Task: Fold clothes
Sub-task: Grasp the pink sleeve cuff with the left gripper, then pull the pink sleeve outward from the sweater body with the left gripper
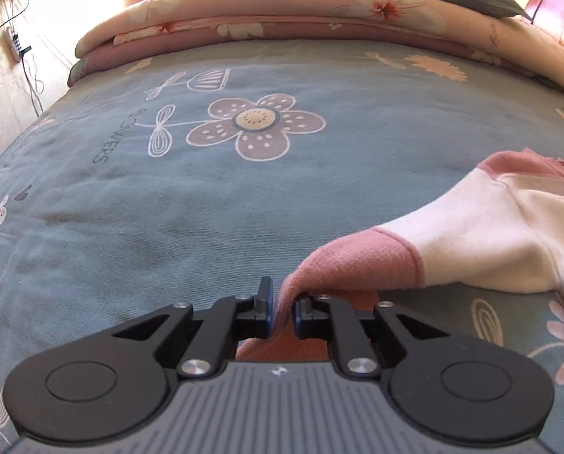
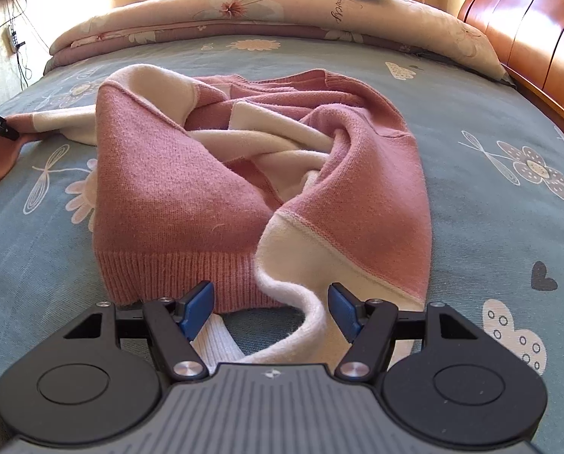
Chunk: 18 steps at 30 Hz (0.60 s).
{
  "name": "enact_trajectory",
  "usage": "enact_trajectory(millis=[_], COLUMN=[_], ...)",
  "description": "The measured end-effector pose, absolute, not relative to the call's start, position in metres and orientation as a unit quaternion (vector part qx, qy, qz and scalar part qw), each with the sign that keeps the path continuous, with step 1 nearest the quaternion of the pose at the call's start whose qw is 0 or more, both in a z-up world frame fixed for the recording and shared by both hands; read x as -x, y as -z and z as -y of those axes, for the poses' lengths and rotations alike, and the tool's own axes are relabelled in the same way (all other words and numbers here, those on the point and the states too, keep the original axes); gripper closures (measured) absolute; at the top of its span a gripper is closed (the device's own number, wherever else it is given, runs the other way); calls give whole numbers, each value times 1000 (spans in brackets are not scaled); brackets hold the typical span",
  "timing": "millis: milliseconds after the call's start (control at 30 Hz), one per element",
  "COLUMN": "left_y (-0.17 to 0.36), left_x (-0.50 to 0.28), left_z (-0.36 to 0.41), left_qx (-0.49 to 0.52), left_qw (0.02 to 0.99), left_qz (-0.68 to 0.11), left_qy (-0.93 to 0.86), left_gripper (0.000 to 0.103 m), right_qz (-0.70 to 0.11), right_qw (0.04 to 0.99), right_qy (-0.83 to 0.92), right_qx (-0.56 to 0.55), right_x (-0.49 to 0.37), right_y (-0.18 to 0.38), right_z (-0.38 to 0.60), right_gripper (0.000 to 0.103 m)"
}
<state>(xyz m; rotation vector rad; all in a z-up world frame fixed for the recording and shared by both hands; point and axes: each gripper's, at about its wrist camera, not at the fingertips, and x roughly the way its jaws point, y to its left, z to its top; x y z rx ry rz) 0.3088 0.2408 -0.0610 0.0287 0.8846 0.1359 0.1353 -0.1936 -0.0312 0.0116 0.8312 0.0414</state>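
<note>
The left gripper [image 1: 282, 304] is built of matte black linkage arms joined by round silver screws, with two round black housings set at its outer sides. A grey ribbed plate with a small white mark at its top edge is seen between the housings. Its fingertips are faced with thin blue pads [image 1: 268, 308]. The right gripper [image 2: 270, 308] is made alike, and broader blue pads [image 2: 197, 310] are shown.

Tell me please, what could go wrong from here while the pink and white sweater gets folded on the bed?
1. The left gripper pinches only the sleeve cuff, so the knit may slip out.
2. The sweater body is twisted and bunched, so pulling could tighten wrinkles.
3. The open right gripper might snag the white hem.
</note>
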Motion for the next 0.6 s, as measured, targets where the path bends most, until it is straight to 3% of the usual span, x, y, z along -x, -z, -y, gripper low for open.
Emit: enact_trajectory(millis=[167, 367, 600], left_y=[67, 74, 71], left_x=[-324, -343, -325], left_z=[-251, -266, -275], left_qx=[7, 35, 20], left_qw=[905, 900, 901], left_qz=[-417, -418, -419], left_qy=[-84, -117, -110], left_gripper=[86, 59, 57], right_qz=[-407, -409, -409], right_qw=[913, 912, 912], right_qy=[-16, -9, -11], right_qx=[3, 7, 11], right_x=[-139, -143, -144], right_y=[32, 33, 31], right_z=[191, 190, 188], right_gripper=[32, 32, 32])
